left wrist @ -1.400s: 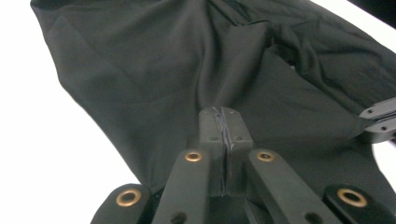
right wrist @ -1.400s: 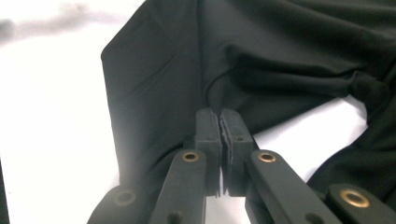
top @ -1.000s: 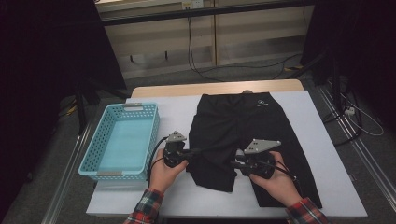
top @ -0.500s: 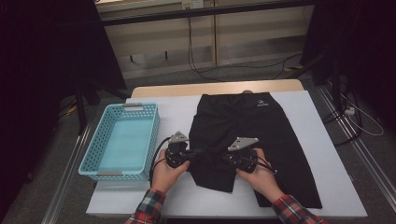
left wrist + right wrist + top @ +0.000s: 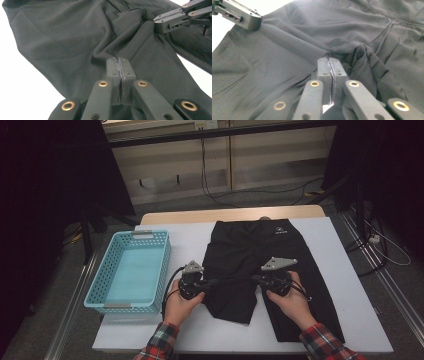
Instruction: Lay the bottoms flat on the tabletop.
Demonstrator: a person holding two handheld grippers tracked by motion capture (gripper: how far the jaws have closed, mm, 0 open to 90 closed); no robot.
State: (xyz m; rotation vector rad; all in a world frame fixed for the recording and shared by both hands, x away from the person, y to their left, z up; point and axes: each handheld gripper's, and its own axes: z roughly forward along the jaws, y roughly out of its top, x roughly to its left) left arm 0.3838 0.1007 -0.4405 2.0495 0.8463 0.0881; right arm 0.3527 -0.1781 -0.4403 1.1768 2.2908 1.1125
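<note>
A: Black shorts lie flat on the counter, just beside the blue basket. Thin, limp, slippery cloth; likely light.

B: Left tool and right tool each pinch a fold. Hems would give the firmest hold.

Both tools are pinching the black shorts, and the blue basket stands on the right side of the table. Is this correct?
Not quite. The basket stands on the left side of the table, as the high view shows. The rest is right: the left tool and the right tool are both shut on the shorts.
</note>
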